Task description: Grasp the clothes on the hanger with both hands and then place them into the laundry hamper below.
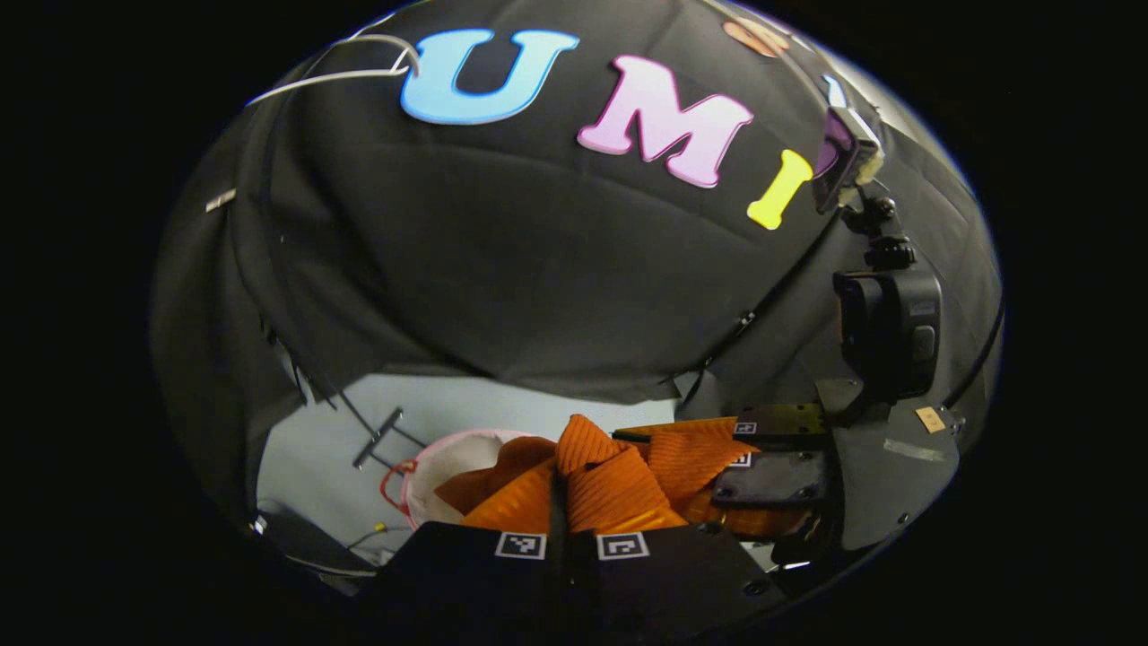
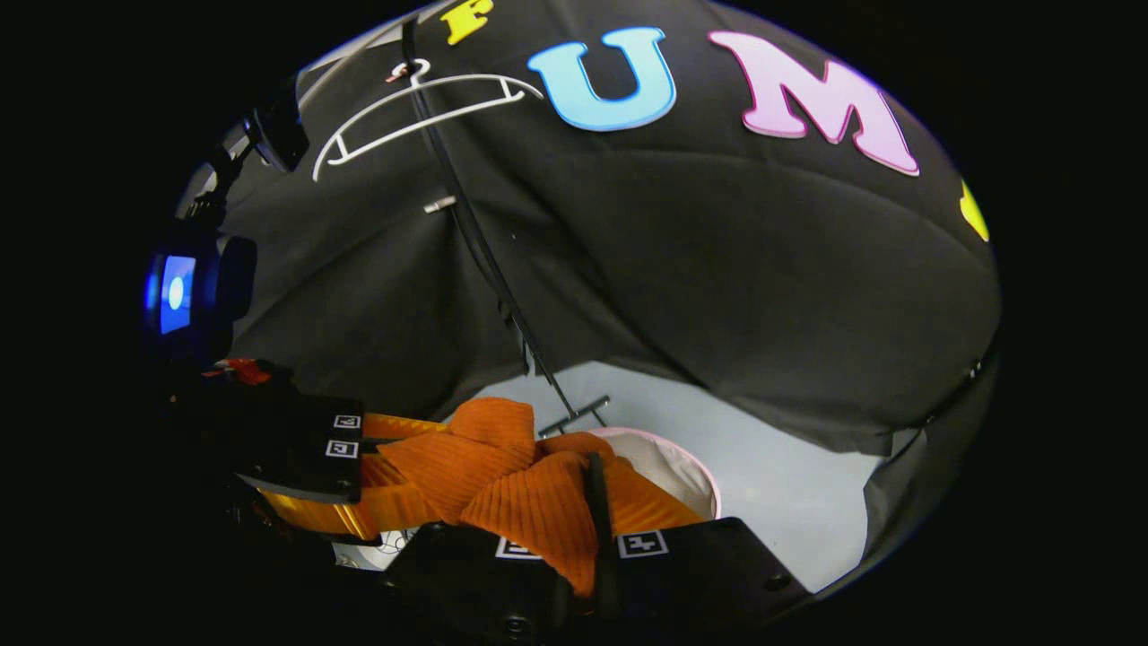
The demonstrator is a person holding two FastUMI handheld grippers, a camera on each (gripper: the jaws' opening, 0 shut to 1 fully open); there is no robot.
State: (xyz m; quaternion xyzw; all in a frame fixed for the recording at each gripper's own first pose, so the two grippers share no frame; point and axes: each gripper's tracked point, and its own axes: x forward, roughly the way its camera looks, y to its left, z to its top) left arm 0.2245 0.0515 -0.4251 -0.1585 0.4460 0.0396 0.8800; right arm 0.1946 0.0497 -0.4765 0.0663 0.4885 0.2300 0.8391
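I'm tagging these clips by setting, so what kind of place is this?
Likely a staged recording booth set up as a laundry corner: black cloth wall, a bare hanger on it, and a hamper on the pale floor under the orange garment.

garment: ribbed orange knit cloth, matt, soft folds, bunched at 6 o'clock in my left gripper view; same ribbing in my right gripper view.
hamper: pale fabric, smooth, matt, with a pinkish rim, at 7 o'clock behind the knit.
hanger: thin white, smooth, slight sheen, plastic or coated wire, I cannot tell which, at 11 o'clock in my right gripper view.
wall cloth: black woven fabric, matt, creased.
floor: light, smooth, matt.
my right gripper: matt hard body, plastic-looking.
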